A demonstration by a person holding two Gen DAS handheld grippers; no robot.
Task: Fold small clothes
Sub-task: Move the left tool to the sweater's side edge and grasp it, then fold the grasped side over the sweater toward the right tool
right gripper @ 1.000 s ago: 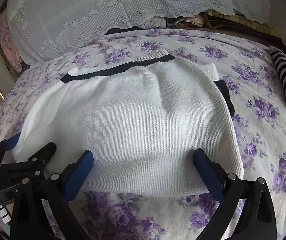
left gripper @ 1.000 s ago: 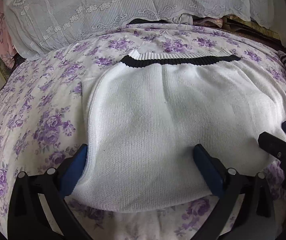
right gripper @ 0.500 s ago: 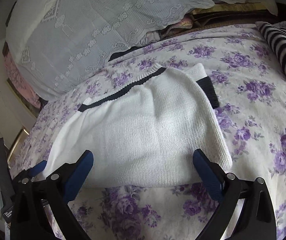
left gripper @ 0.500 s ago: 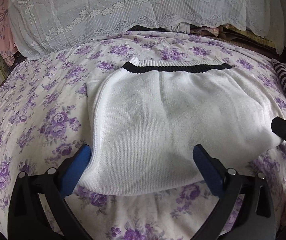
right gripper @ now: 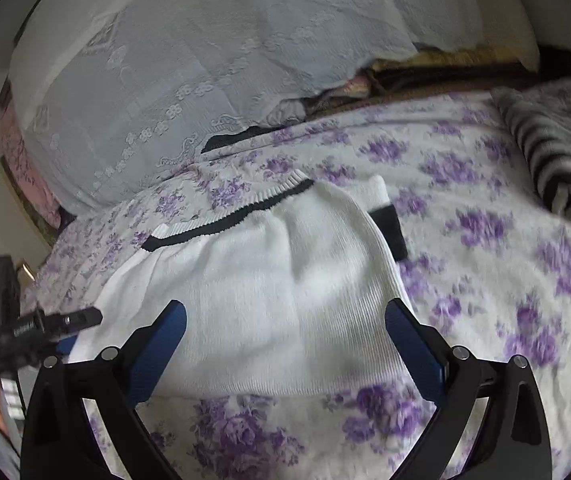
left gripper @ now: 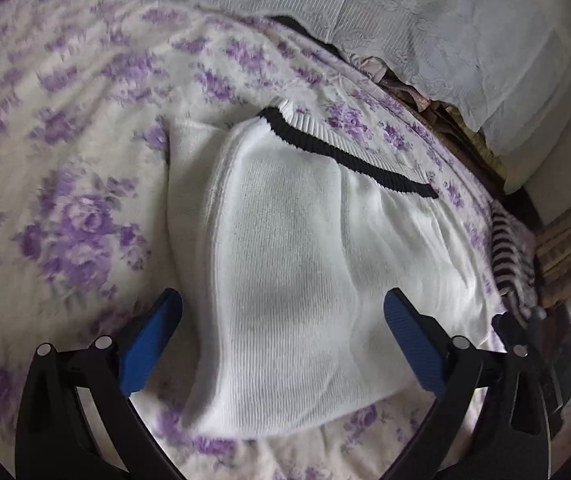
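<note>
A folded white knit sweater point(left gripper: 305, 264) with a black band along its far edge lies flat on the purple-flowered bedspread point(left gripper: 65, 160). It also shows in the right wrist view point(right gripper: 269, 292), with a black-cuffed sleeve end point(right gripper: 391, 228) sticking out at its right. My left gripper point(left gripper: 283, 344) is open and empty, held above the sweater's near left edge. My right gripper point(right gripper: 285, 344) is open and empty, above the sweater's near right part. Neither touches the cloth.
A lace-covered pillow pile point(right gripper: 205, 60) lines the far side of the bed. A black-and-white striped garment point(right gripper: 557, 152) lies at the right, also in the left wrist view point(left gripper: 509, 256). The other gripper's body shows at the left edge point(right gripper: 25, 332).
Both grippers have drawn back and up from the sweater and turned outward, the left view swinging left, the right view swinging right. The sweater has stayed in place.
</note>
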